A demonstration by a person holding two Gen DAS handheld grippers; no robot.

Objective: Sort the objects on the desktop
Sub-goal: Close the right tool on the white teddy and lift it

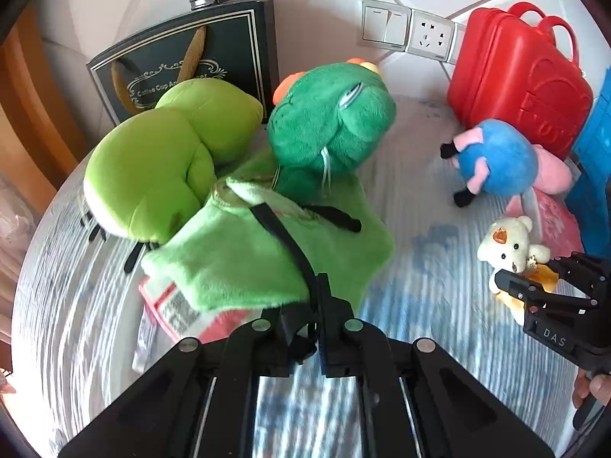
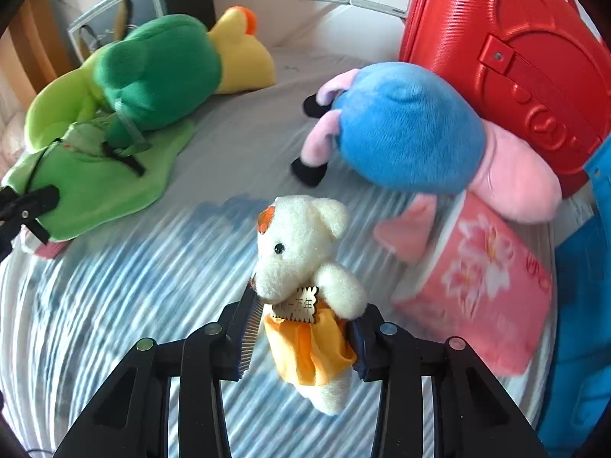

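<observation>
My left gripper (image 1: 320, 297) is shut on a black strap (image 1: 284, 242) that runs across a flat light-green plush piece (image 1: 236, 263). Behind that piece lie a light-green frog plush (image 1: 152, 168) and a dark-green plush (image 1: 328, 122). My right gripper (image 2: 303, 330) is shut on a small white bear (image 2: 301, 244), its pads pressing the bear's orange dress (image 2: 309, 347) from both sides. The left wrist view shows that same bear (image 1: 504, 244) at the far right, with the right gripper (image 1: 534, 286) around it.
A blue and pink plush (image 2: 404, 129) lies against a red case (image 2: 508, 57), partly on a pink packet (image 2: 481, 282). A blue box (image 1: 595, 152) stands at the right edge. A dark gift bag (image 1: 191, 57) leans on the wall by a switch and socket (image 1: 404, 30). A striped cloth (image 2: 152, 286) covers the surface.
</observation>
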